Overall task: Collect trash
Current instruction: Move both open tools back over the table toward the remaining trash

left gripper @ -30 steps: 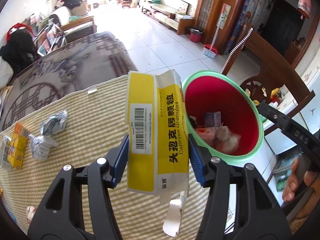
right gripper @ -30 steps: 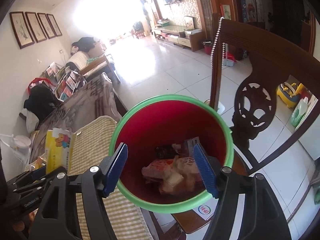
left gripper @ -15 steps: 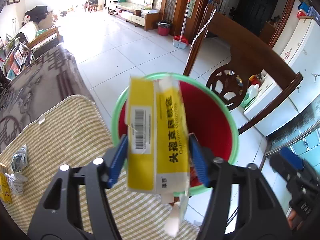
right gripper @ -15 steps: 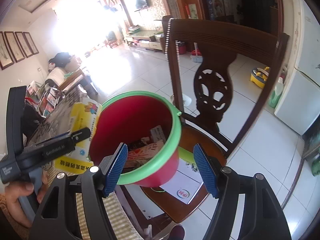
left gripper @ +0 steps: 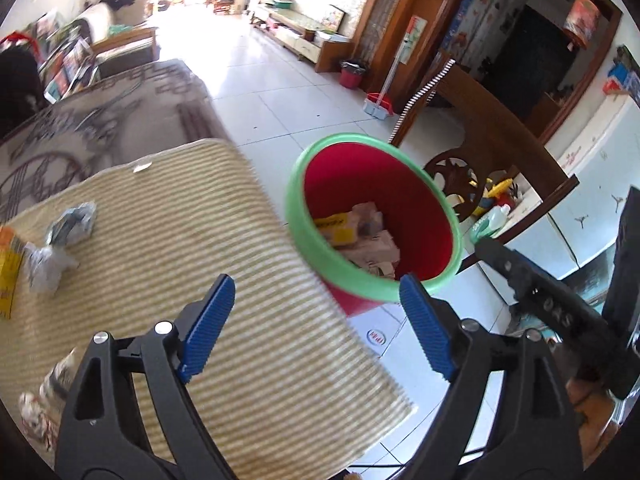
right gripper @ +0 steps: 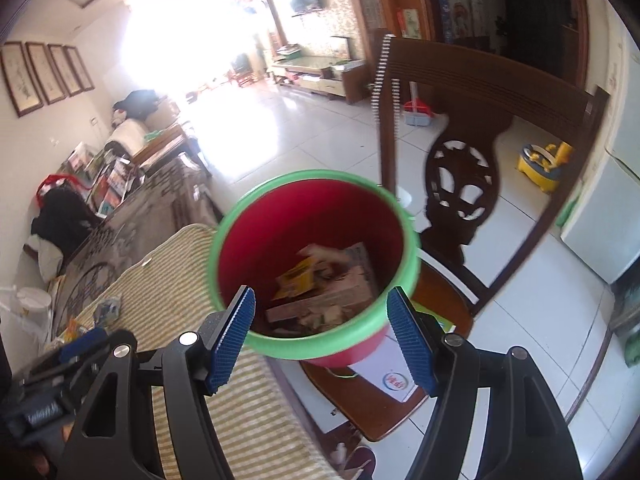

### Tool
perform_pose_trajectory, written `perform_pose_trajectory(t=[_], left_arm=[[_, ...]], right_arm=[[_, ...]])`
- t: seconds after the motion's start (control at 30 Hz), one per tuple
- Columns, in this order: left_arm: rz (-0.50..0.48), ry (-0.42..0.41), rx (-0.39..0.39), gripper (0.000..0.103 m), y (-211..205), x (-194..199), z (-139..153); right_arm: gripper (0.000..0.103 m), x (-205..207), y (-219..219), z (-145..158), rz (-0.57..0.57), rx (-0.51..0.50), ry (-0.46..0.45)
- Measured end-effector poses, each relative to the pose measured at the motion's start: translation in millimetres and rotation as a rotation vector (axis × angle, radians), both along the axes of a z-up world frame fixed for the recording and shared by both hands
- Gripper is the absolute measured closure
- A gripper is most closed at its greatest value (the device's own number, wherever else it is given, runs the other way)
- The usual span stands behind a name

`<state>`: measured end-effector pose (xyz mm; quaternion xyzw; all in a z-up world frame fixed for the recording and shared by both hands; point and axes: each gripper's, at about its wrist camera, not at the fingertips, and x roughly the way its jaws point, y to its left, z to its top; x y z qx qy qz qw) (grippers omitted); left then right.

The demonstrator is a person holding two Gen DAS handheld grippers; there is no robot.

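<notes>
A red bucket with a green rim [left gripper: 370, 284] [right gripper: 312, 350] stands on a wooden chair beside the table. It holds several pieces of trash, among them the yellow medicine box [left gripper: 338, 229] [right gripper: 298, 278]. My left gripper [left gripper: 316, 324] is open and empty over the table's edge, just short of the bucket. My right gripper [right gripper: 320, 336] is open and empty, its fingers either side of the bucket's near rim. Crumpled wrappers [left gripper: 60, 240] and a yellow-orange packet [left gripper: 8, 264] lie on the striped tablecloth [left gripper: 200, 240] at the left.
A carved wooden chair [right gripper: 480, 184] stands behind the bucket. A white paper with a red logo [right gripper: 394, 378] lies on the chair seat under the bucket. More small trash [left gripper: 44, 392] lies at the table's near left. A patterned sofa [left gripper: 100, 124] is beyond the table.
My left gripper opened and let go of the yellow box, which now lies in the bucket. The left gripper has pulled back towards the table. The right gripper swung back over the bucket.
</notes>
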<state>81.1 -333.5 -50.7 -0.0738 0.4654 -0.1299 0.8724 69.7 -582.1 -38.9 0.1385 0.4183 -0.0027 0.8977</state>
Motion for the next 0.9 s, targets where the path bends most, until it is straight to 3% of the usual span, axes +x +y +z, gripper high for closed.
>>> perform_pose_trajectory(t=[0.27,0.47,0.7,0.9], left_arm=[[0.203,0.016,-0.012,0.021,108.3,-12.8,-7.0],[0.281,0.018,0.016,0.019,191.4,-35.3,-14.2],[0.265,0.064,0.101,0.019,272.1,-79.6,-39.0],[0.17,0.113,0.116,0.019,318.8,-114.2,-63.4]], right_arm=[[0.035,11.8,110.2,-0.1,0.214,-0.027,0.023],[0.035,5.6,196.9,-4.6,0.33,-0.046,0.059],[0.031,-8.6,283.6,-14.1,0.393,-0.044,0.088],[0.031,-22.2,342.0,-23.2,0.427,-0.047,0.113]])
